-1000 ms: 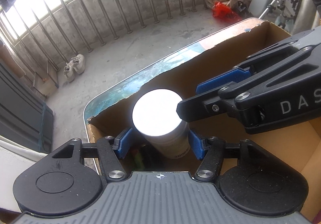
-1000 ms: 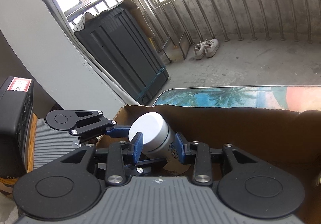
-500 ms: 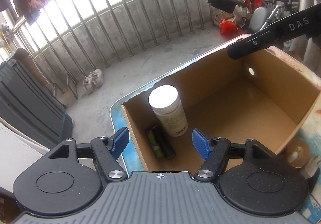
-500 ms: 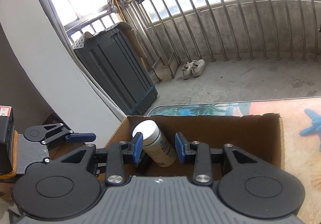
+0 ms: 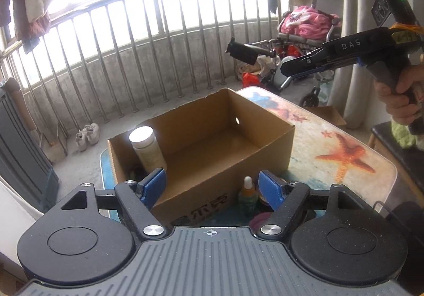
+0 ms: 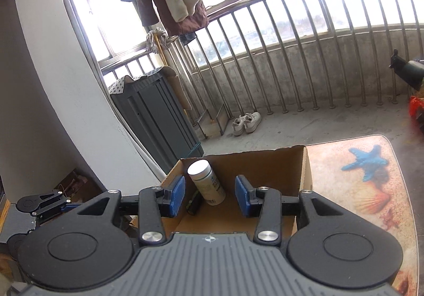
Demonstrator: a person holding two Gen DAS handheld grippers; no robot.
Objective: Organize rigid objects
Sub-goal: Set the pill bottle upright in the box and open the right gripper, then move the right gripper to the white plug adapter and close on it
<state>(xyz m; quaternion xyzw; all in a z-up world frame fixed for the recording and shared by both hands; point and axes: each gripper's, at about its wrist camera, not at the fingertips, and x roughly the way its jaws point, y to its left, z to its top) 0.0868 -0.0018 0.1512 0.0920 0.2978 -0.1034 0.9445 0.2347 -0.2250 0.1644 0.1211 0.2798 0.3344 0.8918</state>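
Observation:
A white bottle [image 5: 147,150] with a white cap stands upright in the left corner of an open cardboard box [image 5: 212,187]; it also shows in the right wrist view [image 6: 208,184] inside the box [image 6: 304,171]. A dark cylinder [image 6: 193,207] lies on the box floor beside it. My left gripper [image 5: 212,184] is open and empty, held above the box's near side. My right gripper [image 6: 209,192] is open and empty, raised above the box; it shows from the side in the left wrist view [image 5: 286,69]. A small dropper bottle [image 5: 247,194] stands on the table outside the box.
The box sits on a table [image 5: 344,152] with a starfish print, also in the right wrist view [image 6: 371,190]. A balcony railing [image 5: 159,57], a grey cabinet [image 6: 156,115], shoes [image 6: 246,122] and a wheelchair [image 5: 304,38] surround it.
Both grippers let go of the white bottle, opened and drew back and up from the box. The bottle now stands in the box corner.

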